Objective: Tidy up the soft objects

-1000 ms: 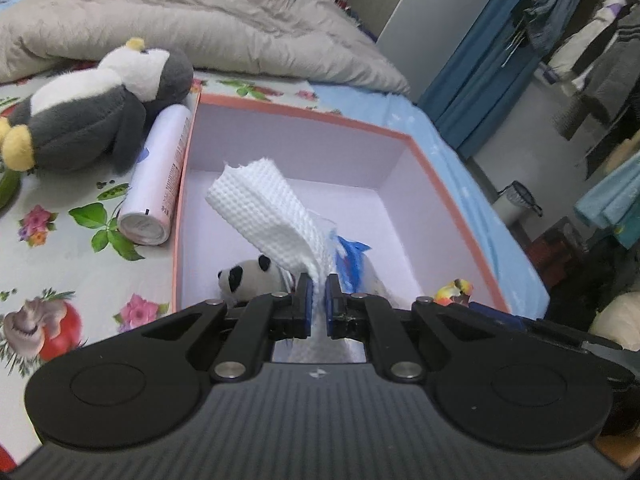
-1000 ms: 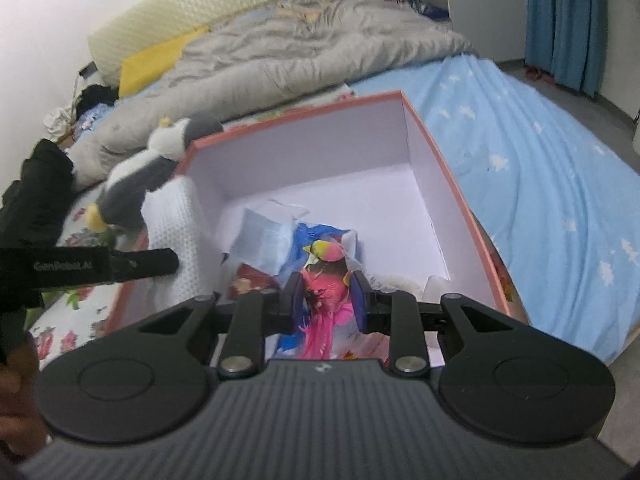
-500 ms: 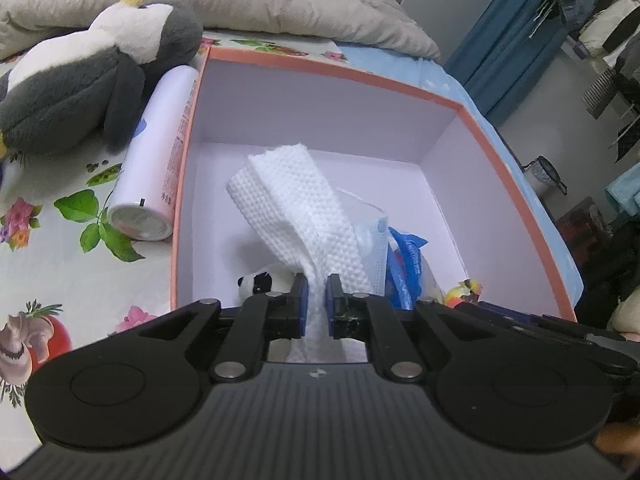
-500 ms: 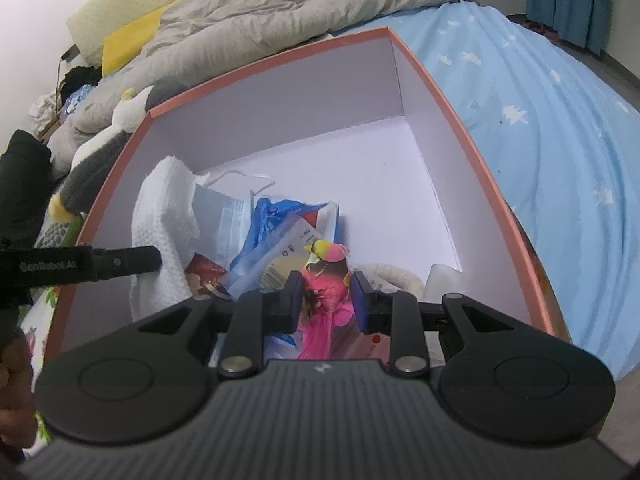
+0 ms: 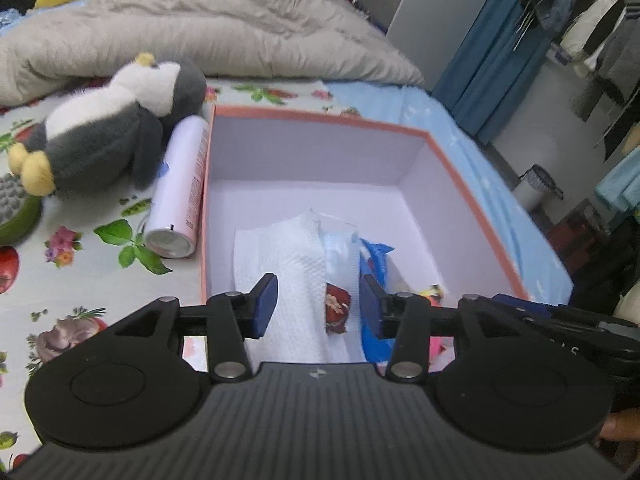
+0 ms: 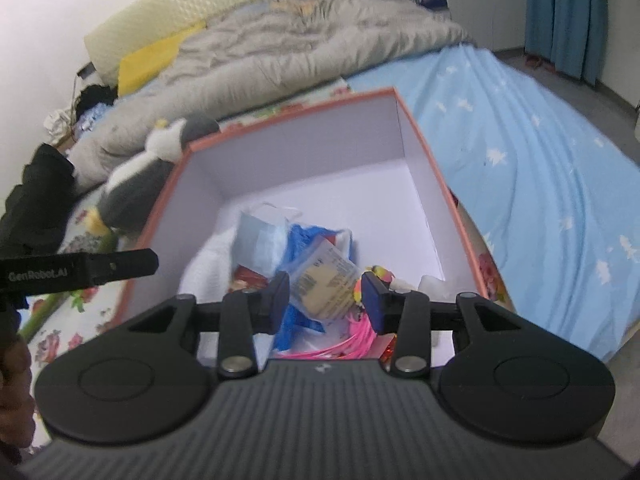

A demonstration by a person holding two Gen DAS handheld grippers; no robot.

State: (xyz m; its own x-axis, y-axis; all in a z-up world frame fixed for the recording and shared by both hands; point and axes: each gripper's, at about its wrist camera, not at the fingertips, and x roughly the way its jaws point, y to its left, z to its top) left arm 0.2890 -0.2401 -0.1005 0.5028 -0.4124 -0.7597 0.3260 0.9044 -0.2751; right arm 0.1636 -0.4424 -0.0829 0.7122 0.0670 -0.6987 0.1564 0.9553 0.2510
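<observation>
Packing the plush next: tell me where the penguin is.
In the left wrist view the penguin lies on the floral sheet, outside the box, left of it, touching the can.

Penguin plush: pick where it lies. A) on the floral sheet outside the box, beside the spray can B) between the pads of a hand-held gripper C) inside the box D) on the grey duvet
A: the penguin plush lies on the floral sheet next to the spray can, left of the box wall.

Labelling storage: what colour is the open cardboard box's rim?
Orange-red rim on the open cardboard box, pale lilac inside; clearest in the left wrist view.
</observation>
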